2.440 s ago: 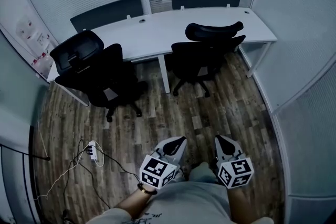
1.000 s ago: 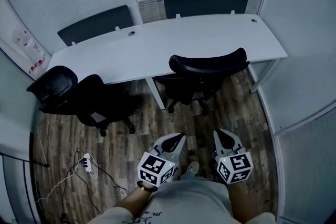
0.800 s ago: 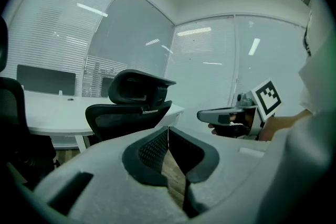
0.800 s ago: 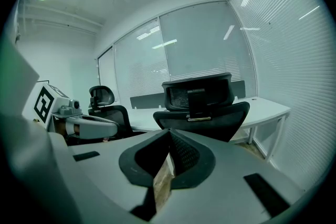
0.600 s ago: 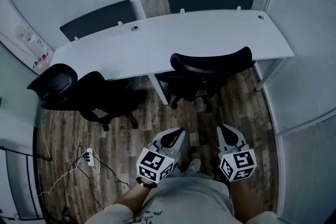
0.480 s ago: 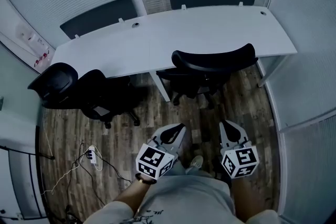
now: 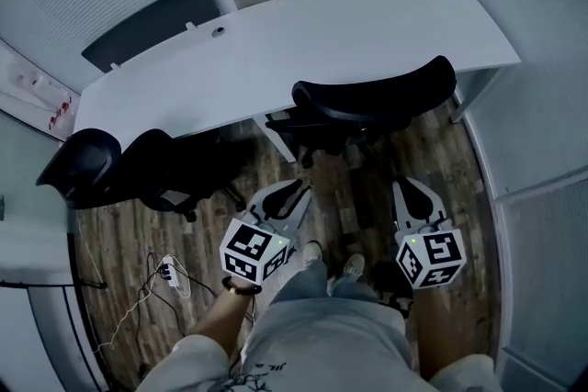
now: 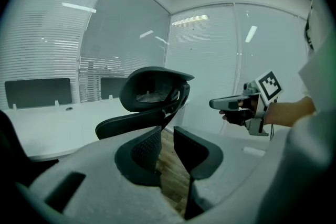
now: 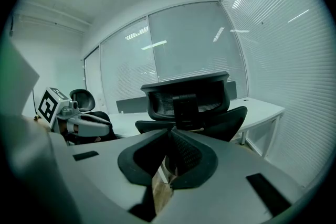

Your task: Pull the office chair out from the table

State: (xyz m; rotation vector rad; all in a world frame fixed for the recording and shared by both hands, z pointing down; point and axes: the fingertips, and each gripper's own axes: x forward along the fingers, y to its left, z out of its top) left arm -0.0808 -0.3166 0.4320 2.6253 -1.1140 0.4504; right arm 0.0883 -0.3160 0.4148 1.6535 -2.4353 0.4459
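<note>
A black office chair (image 7: 367,106) with a curved headrest stands tucked against the long white table (image 7: 303,41). In the head view both grippers hover over the wood floor just short of it, the left gripper (image 7: 285,195) before its left side and the right gripper (image 7: 411,193) before its right. In the left gripper view the chair (image 8: 152,94) is close ahead. The left gripper (image 8: 167,131) has just been opening and shows a narrow gap with nothing in it. In the right gripper view the chair (image 9: 189,99) fills the middle, and the right gripper (image 9: 170,131) is shut and empty.
A second black chair (image 7: 119,170) stands at the table's left end. A power strip with cables (image 7: 167,271) lies on the floor at the left. Glass walls with blinds close the room in on all sides. The person's shoes (image 7: 308,254) are between the grippers.
Both grippers have moved forward toward the chair, which now sits larger and nearer in the head view. The chair itself has not shifted from the table.
</note>
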